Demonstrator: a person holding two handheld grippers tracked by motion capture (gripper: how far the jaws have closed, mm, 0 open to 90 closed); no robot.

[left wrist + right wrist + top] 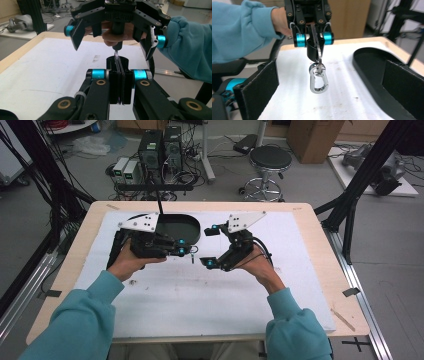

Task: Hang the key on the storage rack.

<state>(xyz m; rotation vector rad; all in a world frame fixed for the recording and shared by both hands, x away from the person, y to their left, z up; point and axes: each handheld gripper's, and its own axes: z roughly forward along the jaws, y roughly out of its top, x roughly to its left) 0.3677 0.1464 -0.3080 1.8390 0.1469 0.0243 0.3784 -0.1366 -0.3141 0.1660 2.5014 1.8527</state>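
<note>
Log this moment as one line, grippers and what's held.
left gripper: shut on key ring, carabiner hanging below | right gripper: open, facing it | black tray: behind on white mat

Teal sleeves (85, 320), black grippers, cyan collars

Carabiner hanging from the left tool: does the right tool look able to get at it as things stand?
Probably yes. The carabiner dangles free below the shut left tool, above the white mat, and the right tool faces it with jaws wide open, nothing between them.
</note>
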